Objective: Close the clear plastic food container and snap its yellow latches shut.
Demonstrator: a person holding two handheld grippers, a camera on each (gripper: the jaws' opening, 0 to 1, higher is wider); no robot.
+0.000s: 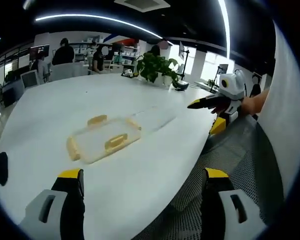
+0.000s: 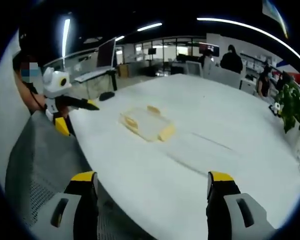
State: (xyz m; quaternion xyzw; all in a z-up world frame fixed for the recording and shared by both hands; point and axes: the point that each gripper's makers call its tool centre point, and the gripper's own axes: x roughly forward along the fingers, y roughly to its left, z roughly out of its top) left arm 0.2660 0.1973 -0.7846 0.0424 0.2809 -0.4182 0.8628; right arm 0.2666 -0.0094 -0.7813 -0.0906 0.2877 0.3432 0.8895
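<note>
Both grippers hang apart from the work, holding nothing. In the left gripper view, the left gripper [image 1: 142, 200] has its two yellow-tipped black and grey jaws spread wide at the near edge of the big white rounded surface [image 1: 65, 107], with bare tabletop and a grey mesh chair back [image 1: 230, 150] between them. In the right gripper view, the right gripper [image 2: 152, 200] stands the same way, jaws wide apart and touching nothing, one over the mesh chair back [image 2: 45, 165] and the other over the white surface [image 2: 230, 115]. The clear plastic food container with yellow latches [image 1: 104, 138] lies flat on the surface well ahead of the left gripper, free of both grippers; its yellow latches show at its sides, but whether they are snapped down cannot be told. It shows again in the right gripper view [image 2: 146, 124], out in the middle of the tabletop. The right gripper also appears in the left gripper view [image 1: 202, 103], held in a hand [image 1: 250, 104] beyond the table edge, its dark yellow-tipped jaws pointing over the surface and looking close together from this side. The left gripper likewise appears in the right gripper view [image 2: 82, 103], held off the edge. A green leafy potted plant [image 1: 157, 67] stands at the far end of the surface, and people sit at desks behind.
</note>
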